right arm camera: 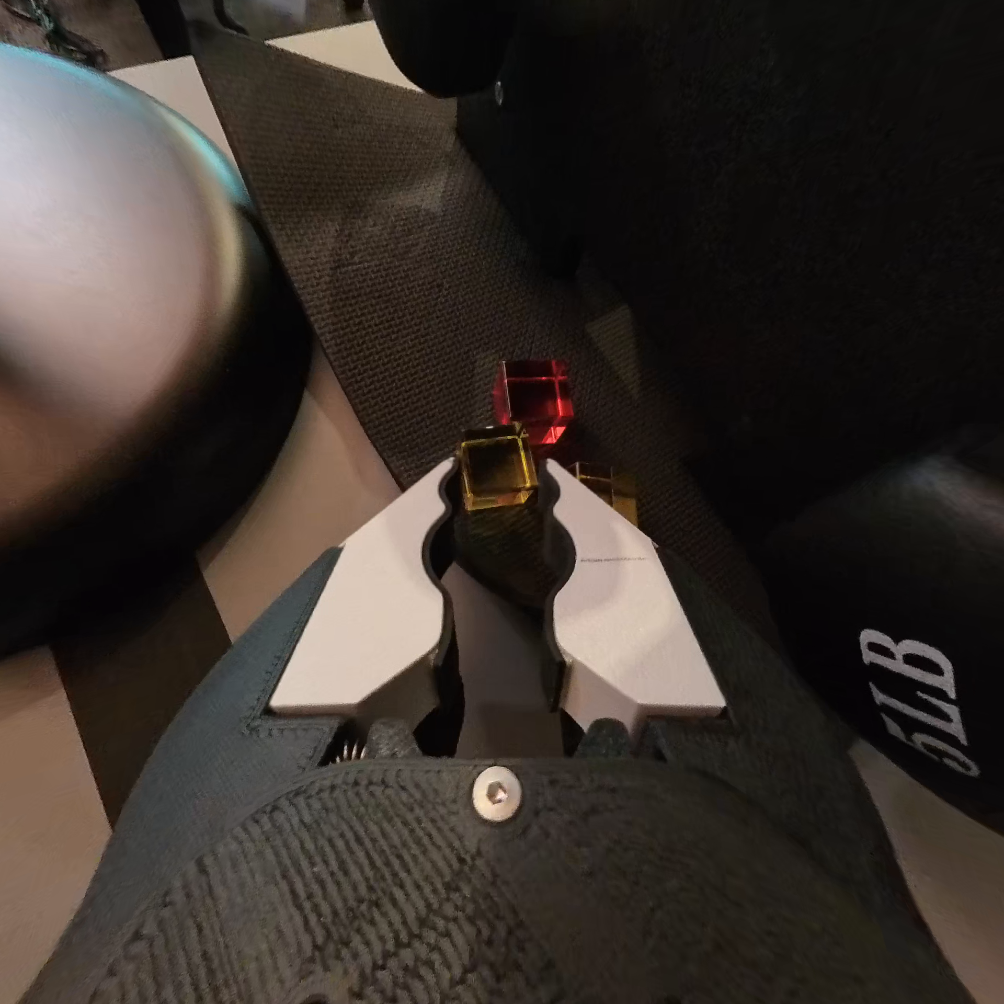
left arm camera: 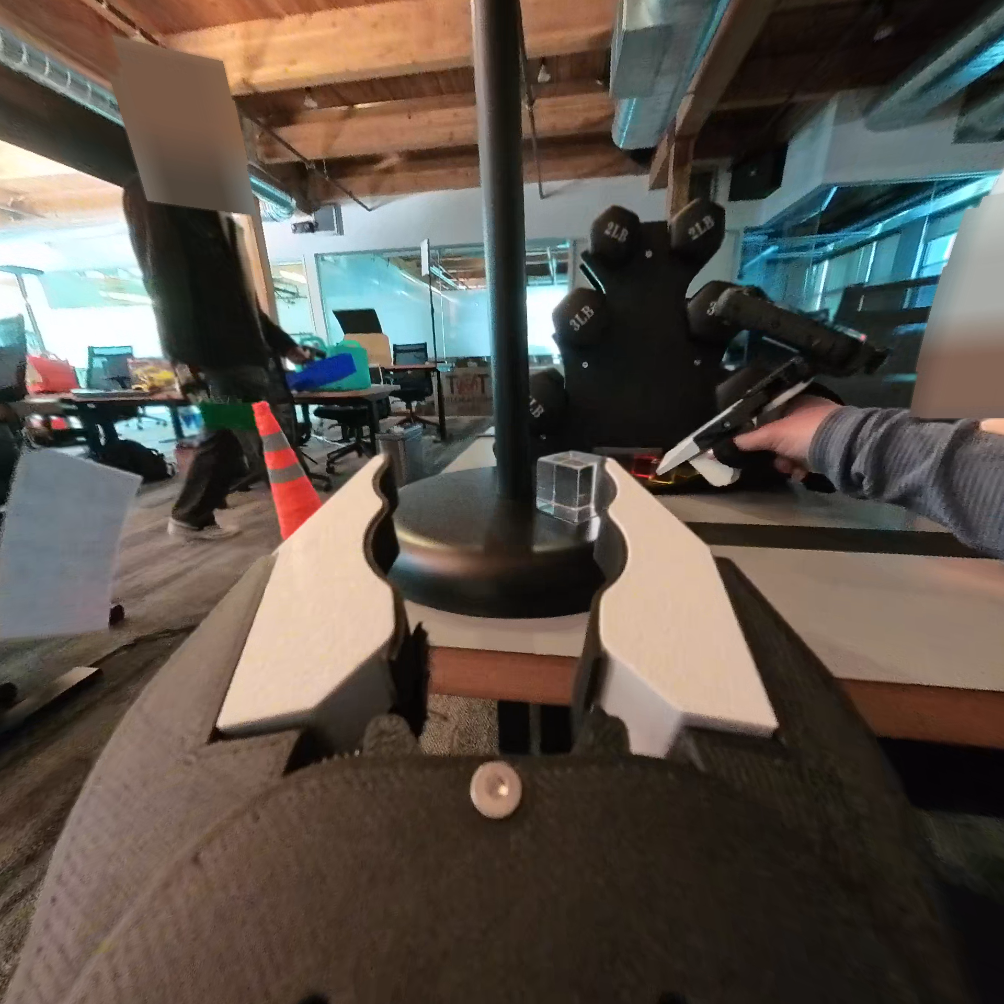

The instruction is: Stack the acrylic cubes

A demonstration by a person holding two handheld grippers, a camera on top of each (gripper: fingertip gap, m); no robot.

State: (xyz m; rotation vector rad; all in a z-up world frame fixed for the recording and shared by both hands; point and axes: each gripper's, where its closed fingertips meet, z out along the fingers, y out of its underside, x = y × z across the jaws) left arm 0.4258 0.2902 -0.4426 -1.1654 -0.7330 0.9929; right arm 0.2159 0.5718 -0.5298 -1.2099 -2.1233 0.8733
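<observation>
Left gripper [left arm camera: 497,478] jaws wide apart around the black lamp base [left arm camera: 489,543], gripping nothing; a clear cube [left arm camera: 568,486] sits on that base beside its right finger. Right gripper [right arm camera: 497,478] is nipped on a yellow cube [right arm camera: 497,478], the red cube [right arm camera: 535,399] just behind it, both on the dark mat [right arm camera: 391,282].

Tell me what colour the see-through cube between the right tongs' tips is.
Yellow: the small transparent yellow cube, clearest in the right wrist view.
</observation>
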